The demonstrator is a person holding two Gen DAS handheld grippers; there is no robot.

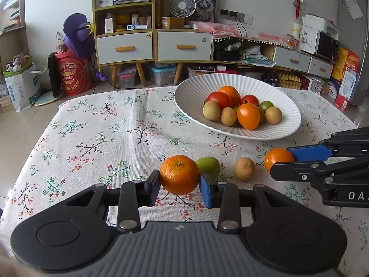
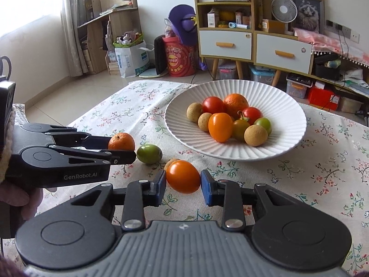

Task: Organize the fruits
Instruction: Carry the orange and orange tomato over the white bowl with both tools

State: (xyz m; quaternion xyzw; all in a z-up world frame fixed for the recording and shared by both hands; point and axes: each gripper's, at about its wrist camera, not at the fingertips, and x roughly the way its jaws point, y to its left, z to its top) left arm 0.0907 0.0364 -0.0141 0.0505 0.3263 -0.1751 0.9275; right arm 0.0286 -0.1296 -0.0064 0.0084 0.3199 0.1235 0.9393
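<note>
My left gripper [image 1: 180, 182] is shut on a small tangerine [image 1: 179, 174] low over the floral tablecloth; it also shows in the right wrist view [image 2: 121, 141]. My right gripper [image 2: 183, 181] is shut on an orange tomato [image 2: 183, 176], which also shows in the left wrist view [image 1: 278, 159]. A green fruit [image 1: 208, 164] and a tan longan [image 1: 244, 168] lie on the cloth between the two grippers. A white ribbed plate [image 1: 288, 124] behind them holds several tomatoes, longans and a tangerine.
The floral tablecloth [image 1: 103, 138] covers the table; its left and far edges drop to a tiled floor. Shelves, drawers, a fan and boxes stand along the far wall beyond the table.
</note>
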